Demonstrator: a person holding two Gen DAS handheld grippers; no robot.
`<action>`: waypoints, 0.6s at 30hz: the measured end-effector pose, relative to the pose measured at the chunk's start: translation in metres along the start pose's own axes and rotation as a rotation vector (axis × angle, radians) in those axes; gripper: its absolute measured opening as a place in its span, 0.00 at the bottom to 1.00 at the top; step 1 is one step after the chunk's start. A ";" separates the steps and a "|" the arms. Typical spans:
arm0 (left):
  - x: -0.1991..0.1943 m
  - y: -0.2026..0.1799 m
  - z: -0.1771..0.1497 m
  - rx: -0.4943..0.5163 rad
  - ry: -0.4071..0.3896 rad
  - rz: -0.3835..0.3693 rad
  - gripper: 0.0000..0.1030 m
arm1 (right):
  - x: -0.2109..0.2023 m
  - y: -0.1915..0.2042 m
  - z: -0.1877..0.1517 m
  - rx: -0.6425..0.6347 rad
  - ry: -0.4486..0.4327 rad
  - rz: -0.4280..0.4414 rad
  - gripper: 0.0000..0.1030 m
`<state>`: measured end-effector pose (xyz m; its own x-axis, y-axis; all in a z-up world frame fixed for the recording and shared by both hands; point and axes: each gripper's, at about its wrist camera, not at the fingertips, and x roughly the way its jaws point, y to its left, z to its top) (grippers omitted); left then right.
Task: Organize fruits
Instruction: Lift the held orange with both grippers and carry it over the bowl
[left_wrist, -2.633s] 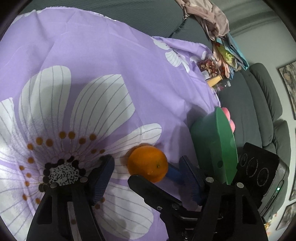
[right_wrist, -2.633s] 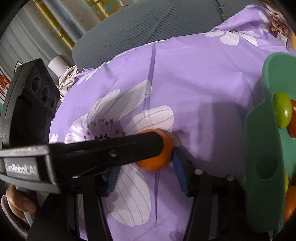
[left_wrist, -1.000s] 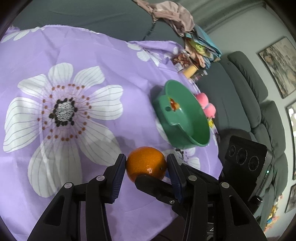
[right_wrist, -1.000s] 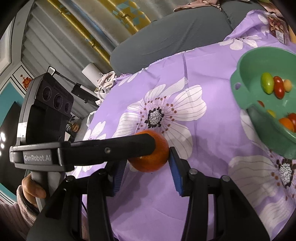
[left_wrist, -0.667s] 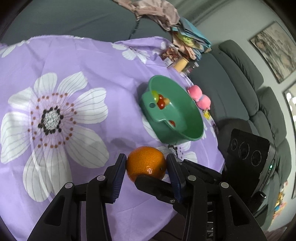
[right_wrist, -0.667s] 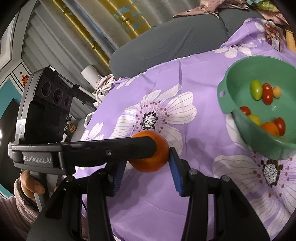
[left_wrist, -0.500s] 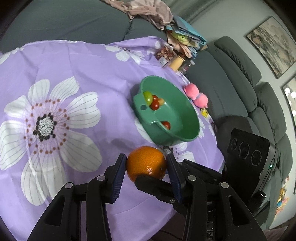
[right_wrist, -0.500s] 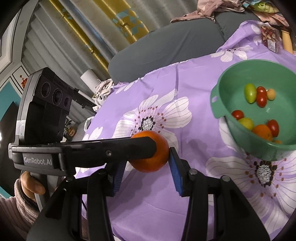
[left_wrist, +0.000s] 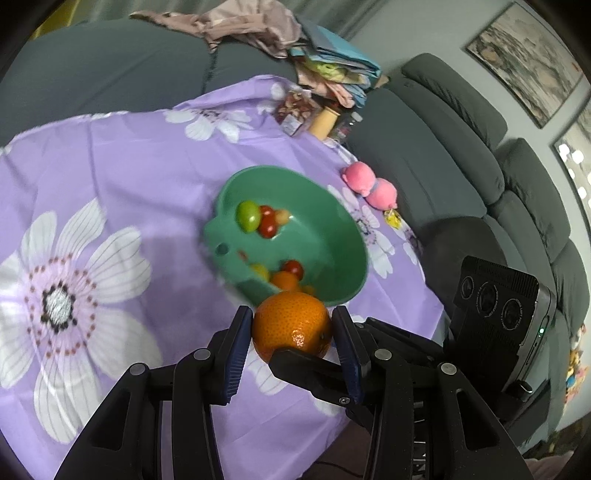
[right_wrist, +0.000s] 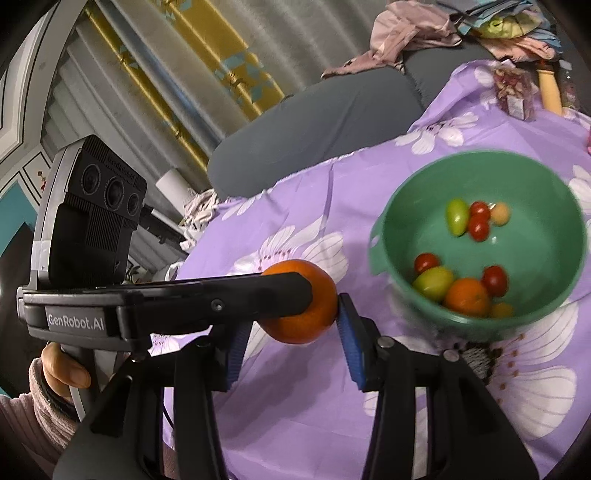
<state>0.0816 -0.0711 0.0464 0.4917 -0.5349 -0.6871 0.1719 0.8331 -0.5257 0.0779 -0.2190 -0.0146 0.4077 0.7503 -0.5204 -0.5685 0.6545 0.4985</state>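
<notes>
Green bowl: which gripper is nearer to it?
Right, probably. The right gripper clamps the orange beside the green bowl rim; the left gripper grips it from the far side.

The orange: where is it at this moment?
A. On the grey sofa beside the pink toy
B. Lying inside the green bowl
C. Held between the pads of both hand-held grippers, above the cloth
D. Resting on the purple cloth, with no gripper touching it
C: the orange sits clamped between the blue pads of the left hand-held gripper, and the right hand-held gripper closes on it too, short of the bowl.
</notes>
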 end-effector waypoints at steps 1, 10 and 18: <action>0.003 -0.004 0.003 0.007 0.001 -0.004 0.43 | -0.002 -0.001 0.002 0.001 -0.007 -0.005 0.44; 0.031 -0.027 0.025 0.062 0.027 -0.030 0.43 | -0.023 -0.031 0.018 0.031 -0.062 -0.046 0.44; 0.060 -0.032 0.035 0.054 0.069 -0.046 0.43 | -0.026 -0.061 0.022 0.077 -0.059 -0.066 0.44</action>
<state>0.1354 -0.1250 0.0390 0.4228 -0.5800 -0.6963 0.2397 0.8125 -0.5313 0.1179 -0.2762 -0.0164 0.4854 0.7077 -0.5133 -0.4831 0.7065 0.5172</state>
